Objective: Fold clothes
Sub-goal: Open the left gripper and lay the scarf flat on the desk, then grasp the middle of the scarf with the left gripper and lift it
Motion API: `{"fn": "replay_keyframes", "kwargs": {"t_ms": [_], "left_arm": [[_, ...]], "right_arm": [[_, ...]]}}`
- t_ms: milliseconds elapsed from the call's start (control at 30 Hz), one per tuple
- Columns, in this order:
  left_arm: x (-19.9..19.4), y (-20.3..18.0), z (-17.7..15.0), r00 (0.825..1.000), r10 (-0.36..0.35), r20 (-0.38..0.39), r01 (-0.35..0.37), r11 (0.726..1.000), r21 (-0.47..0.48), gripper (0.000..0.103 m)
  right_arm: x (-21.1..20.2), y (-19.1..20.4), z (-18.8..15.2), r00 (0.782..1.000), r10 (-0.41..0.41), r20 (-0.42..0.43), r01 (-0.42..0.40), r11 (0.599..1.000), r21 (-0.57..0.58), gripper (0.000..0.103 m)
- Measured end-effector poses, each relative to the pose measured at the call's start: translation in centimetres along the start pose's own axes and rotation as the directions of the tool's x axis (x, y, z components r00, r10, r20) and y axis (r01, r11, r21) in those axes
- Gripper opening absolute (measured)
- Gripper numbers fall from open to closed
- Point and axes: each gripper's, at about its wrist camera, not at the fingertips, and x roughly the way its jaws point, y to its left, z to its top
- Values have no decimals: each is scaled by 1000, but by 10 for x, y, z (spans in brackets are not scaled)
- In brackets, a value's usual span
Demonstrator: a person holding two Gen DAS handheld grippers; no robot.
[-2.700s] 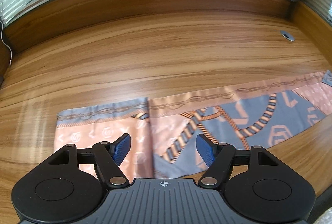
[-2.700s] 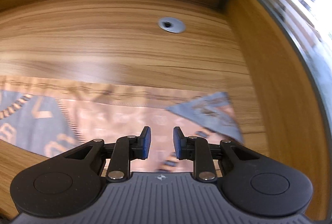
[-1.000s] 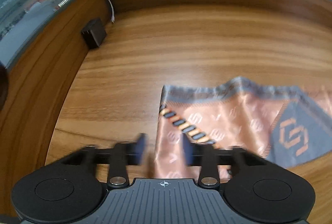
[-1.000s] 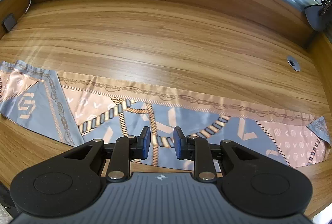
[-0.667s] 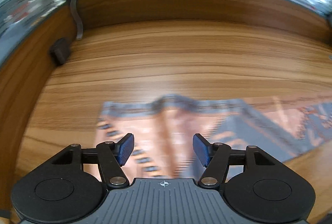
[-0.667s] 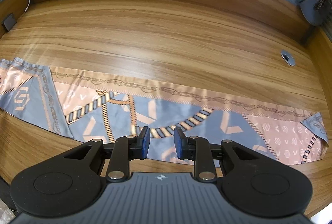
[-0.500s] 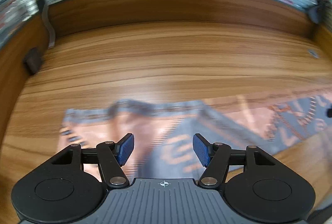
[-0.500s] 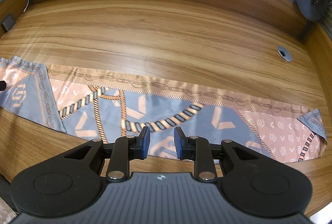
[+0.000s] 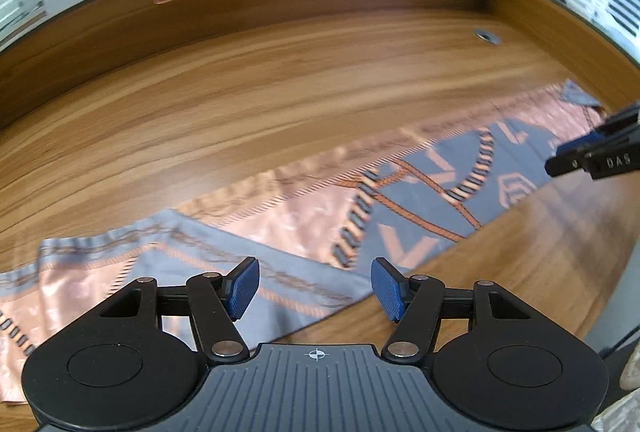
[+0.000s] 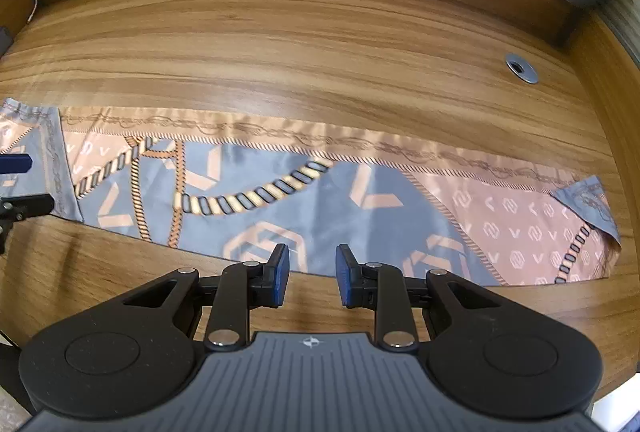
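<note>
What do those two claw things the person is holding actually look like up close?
Both match: the left claw and right claw are matte black plastic, each with two hinged fingers tipped by textured blue pads, silver pivot screws, round discs either side, and a ribbed grey body bearing a small white crosshair mark. No hands, sleeves or cables show.

A long scarf (image 10: 320, 199) lies flat on the bench (image 10: 300, 43), stretched from left to right near the front edge. Its right end has a small corner (image 10: 588, 203) folded over. The left hand-held gripper (image 9: 315, 288) is above the scarf's left end. The right hand-held gripper (image 10: 308, 274) is over the front edge, near the middle. A round hole (image 10: 521, 68) sits far back on the right.
</note>
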Motion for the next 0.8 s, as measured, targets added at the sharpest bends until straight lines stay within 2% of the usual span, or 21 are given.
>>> {"fn": "replay_keyframes", "kwargs": {"t_ms": [133, 267, 567, 633, 667, 700, 800], "left_arm": [[9, -14, 0, 1000, 0, -10, 0, 1000, 19, 59], [16, -17, 0, 1000, 5, -23, -4, 999, 39, 49], [22, -25, -4, 1000, 7, -26, -5, 996, 89, 45], [19, -21, -4, 1000, 0, -25, 1, 998, 67, 28], [18, -19, -4, 1000, -3, -24, 4, 998, 55, 12], [16, -17, -4, 1000, -6, -23, 7, 999, 44, 6], [12, -12, -4, 1000, -16, -20, 16, 1000, 10, 3]], "right_arm": [[-1, -7, -6, 1000, -6, -1, 6, 1000, 13, 29], [-4, -13, -11, 1000, -11, -3, 11, 1000, 21, 29], [-8, -8, -10, 1000, -7, 9, 7, 1000, 20, 29], [-9, -5, -9, 1000, -3, 14, 2, 1000, 17, 29], [-9, -3, -8, 1000, 2, 16, -2, 1000, 12, 29], [-9, -1, -6, 1000, 7, 18, -7, 1000, 8, 29], [-8, 2, -2, 1000, 21, 21, -21, 1000, -13, 29]]}}
